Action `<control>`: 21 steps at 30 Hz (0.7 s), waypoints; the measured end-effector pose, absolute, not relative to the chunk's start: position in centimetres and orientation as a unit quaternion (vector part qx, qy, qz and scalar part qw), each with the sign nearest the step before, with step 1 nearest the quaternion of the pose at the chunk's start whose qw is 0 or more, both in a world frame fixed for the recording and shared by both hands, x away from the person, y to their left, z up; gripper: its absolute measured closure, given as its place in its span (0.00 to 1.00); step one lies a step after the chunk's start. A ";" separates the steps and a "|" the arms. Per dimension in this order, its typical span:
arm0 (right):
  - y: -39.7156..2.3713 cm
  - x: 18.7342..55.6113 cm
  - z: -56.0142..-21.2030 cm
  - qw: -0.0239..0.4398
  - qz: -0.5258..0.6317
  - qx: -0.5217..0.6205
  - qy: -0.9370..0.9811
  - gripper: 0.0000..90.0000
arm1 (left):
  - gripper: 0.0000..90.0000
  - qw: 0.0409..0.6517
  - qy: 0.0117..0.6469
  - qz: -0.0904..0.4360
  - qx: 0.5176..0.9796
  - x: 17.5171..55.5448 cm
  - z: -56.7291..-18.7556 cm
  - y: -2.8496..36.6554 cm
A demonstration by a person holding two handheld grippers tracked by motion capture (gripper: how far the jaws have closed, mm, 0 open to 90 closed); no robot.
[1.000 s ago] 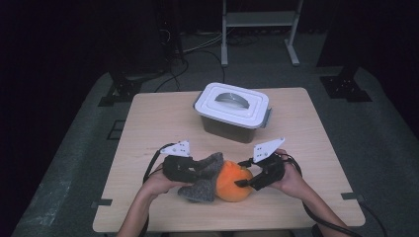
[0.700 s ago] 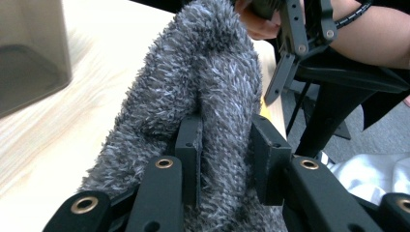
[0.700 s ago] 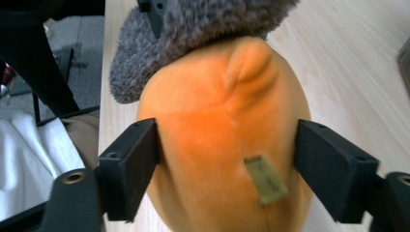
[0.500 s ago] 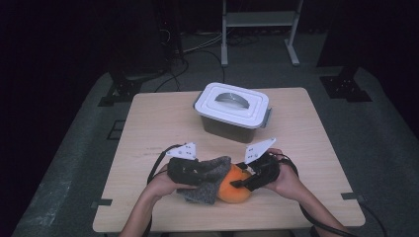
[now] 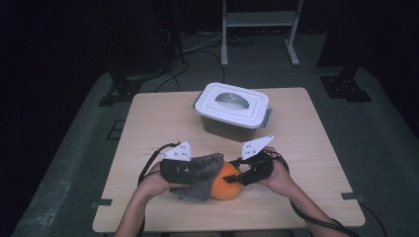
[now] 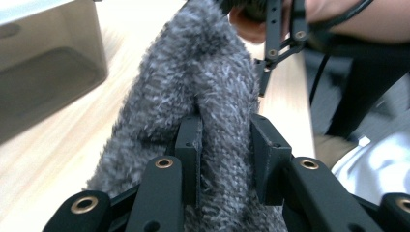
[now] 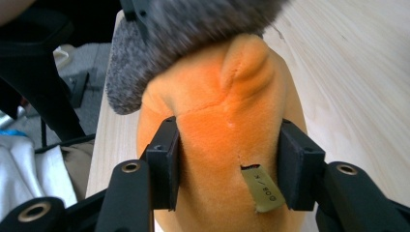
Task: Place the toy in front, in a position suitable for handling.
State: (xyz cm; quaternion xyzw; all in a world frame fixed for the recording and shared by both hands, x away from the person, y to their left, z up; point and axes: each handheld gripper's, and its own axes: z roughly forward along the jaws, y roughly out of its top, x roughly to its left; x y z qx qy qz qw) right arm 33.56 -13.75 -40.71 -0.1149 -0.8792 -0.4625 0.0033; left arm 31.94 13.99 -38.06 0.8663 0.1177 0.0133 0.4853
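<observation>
While both my grippers meet at near table edge, orange plush toy (image 5: 225,180) sits well in front of lidded plastic box (image 5: 232,111), close to that edge. Right gripper (image 5: 240,177) jaws have just been closing, now pressed on plush toy's two sides. Left gripper (image 5: 197,170) clamped on fold of grey fuzzy cloth (image 5: 200,174), which drapes over toy's left side. Bare table (image 5: 316,143) lies open either side of box and between box and toy; little room toward me.
</observation>
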 end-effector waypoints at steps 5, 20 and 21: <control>-15.8 34.5 -41.1 0.018 -0.476 -0.147 -0.867 0.53 | 0.76 0.471 0.129 0.018 0.872 32.1 -38.5 14.6; -14.3 33.0 -40.9 -0.012 -0.462 -0.131 -0.877 0.51 | 0.76 0.489 0.075 0.008 0.869 31.0 -37.4 11.2; -14.5 33.1 -41.0 -0.010 -0.463 -0.132 -0.876 0.51 | 0.77 0.491 0.081 0.009 0.867 31.2 -37.5 11.6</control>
